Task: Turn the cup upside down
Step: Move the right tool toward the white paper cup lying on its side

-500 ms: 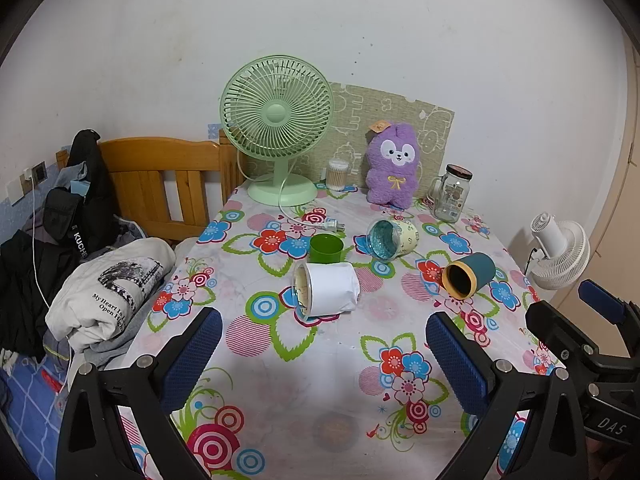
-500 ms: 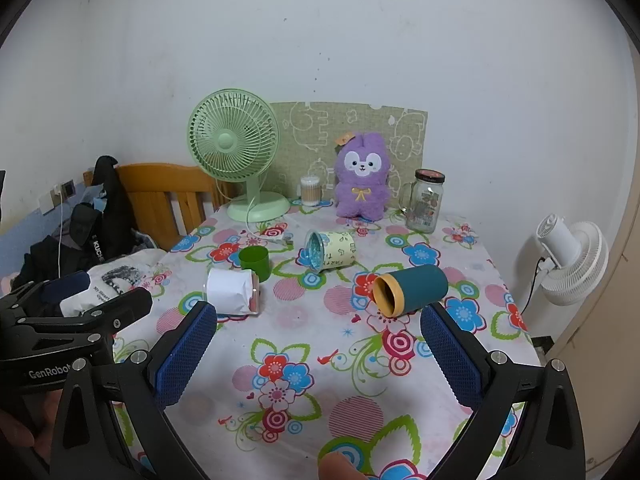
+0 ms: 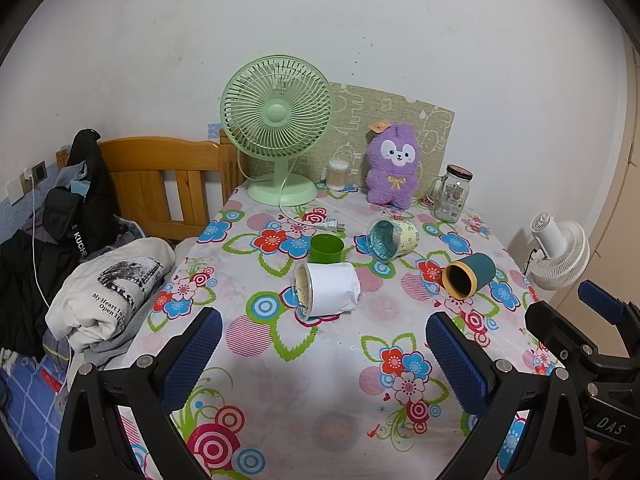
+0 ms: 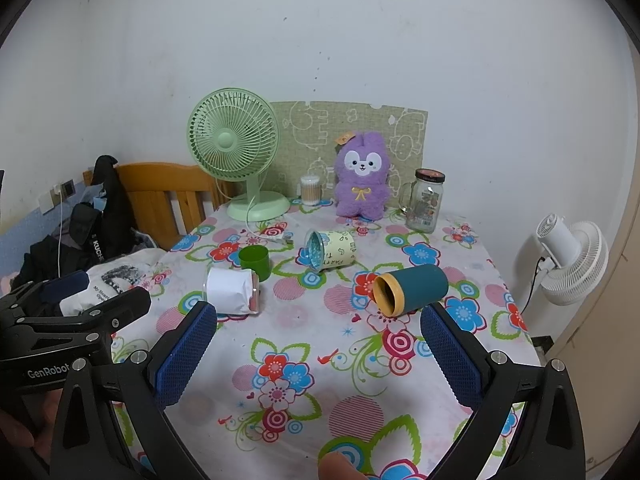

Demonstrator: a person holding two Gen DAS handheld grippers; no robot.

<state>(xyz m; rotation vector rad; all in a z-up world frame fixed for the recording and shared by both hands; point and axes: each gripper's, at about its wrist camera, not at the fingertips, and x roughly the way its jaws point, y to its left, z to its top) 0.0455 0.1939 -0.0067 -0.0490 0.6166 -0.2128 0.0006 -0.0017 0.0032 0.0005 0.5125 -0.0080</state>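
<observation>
Above the near edge of the table (image 3: 328, 392), the left gripper (image 3: 324, 364) hangs with its blue pads spread wide and nothing between them. Beside it, the right gripper (image 4: 320, 356) hovers just as wide and equally empty, its pads clear of the cloth.

Places below are given from the white cup (image 3: 326, 294), which lies on its side ahead of the left gripper, mouth turned toward the bed side of the table. Just behind it stands the green cup (image 3: 327, 248), upright and close, whether touching cannot be told. Behind and to the right lies the yellow cup (image 3: 392, 239), tipped over with its blue inside showing. Farther right, well apart, the teal cup (image 4: 410, 289) lies on its side with its orange rim facing the right gripper.

Far behind the white cup, at the wall, stand the fan (image 3: 278, 132), the plush (image 3: 394, 170) and the jar (image 3: 454, 192). Left of it, off the table, sits a pile of clothes (image 3: 108, 292).
</observation>
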